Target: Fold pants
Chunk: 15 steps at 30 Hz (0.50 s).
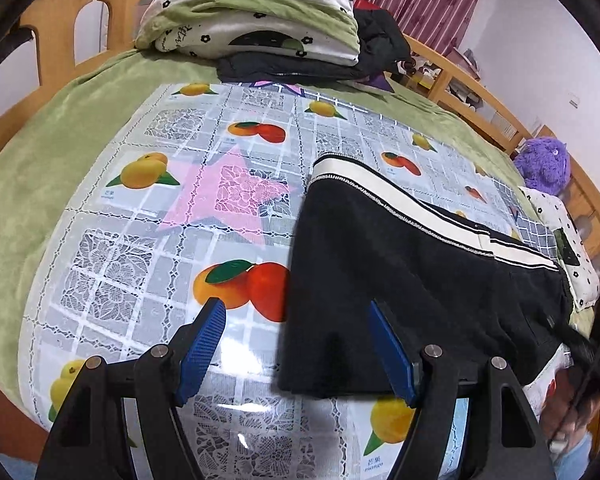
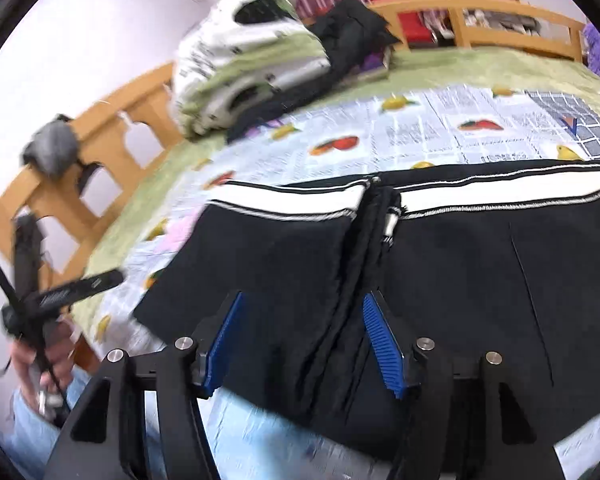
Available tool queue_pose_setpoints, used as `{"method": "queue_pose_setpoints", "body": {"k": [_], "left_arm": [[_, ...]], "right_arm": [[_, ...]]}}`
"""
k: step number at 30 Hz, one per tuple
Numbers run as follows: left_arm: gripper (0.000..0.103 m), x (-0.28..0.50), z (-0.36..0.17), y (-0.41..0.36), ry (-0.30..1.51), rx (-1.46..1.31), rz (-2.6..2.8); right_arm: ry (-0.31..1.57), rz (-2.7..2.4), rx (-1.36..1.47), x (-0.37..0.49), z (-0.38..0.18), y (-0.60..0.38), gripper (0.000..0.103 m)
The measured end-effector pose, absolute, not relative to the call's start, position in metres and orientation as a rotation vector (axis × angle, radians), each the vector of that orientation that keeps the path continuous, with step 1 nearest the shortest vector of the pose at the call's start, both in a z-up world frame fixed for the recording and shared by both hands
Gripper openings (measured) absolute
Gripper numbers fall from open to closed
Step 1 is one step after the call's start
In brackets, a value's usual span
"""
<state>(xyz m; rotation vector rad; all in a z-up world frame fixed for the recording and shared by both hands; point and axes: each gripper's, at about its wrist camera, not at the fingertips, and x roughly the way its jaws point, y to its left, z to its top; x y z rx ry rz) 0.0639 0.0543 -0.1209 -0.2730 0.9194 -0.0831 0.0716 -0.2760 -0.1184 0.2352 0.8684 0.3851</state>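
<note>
Pants (image 2: 440, 272) are lying flat on the bed (image 1: 60, 128), under both claws. Left claw (image 1: 296, 344) and right claw (image 2: 304, 340) are hanging released, grasping nothing.

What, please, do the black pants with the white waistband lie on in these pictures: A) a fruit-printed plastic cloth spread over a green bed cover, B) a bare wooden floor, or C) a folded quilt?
A: the pants lie flat on the fruit-printed cloth over the green cover.
</note>
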Motion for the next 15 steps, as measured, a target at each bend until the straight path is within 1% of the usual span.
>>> {"method": "queue_pose_setpoints", "body": {"k": [2, 5, 6, 7, 8, 9, 10, 13, 15], "left_arm": [[0.071, 0.068, -0.123, 0.052, 0.927, -0.269, -0.080], [0.071, 0.072, -0.125, 0.050, 0.936, -0.269, -0.068], [0.071, 0.074, -0.126, 0.049, 0.939, -0.270, -0.066], [0.071, 0.075, -0.126, 0.049, 0.940, -0.270, -0.064], [0.071, 0.077, -0.127, 0.048, 0.943, -0.272, -0.060], [0.071, 0.078, -0.127, 0.047, 0.944, -0.274, -0.058], [0.071, 0.080, -0.127, 0.046, 0.946, -0.278, -0.056], [0.071, 0.082, -0.125, 0.039, 0.947, -0.297, -0.080], [0.071, 0.083, -0.124, 0.031, 0.946, -0.300, -0.108]], "right_arm": [[0.912, 0.352, 0.205, 0.100, -0.130, -0.273, 0.061], [1.049, 0.217, 0.147, 0.145, -0.164, -0.269, 0.061], [1.074, 0.206, 0.166, 0.154, -0.179, -0.268, 0.059], [1.031, 0.196, 0.159, 0.153, -0.178, -0.267, 0.032], [0.999, 0.227, 0.144, 0.151, -0.177, -0.262, 0.018], [0.991, 0.257, 0.140, 0.150, -0.174, -0.258, 0.016], [0.938, 0.269, 0.171, 0.145, -0.165, -0.262, 0.015], [0.840, 0.337, 0.325, 0.136, -0.137, -0.298, 0.014], [0.809, 0.297, 0.299, 0.136, -0.127, -0.310, 0.014]]}}
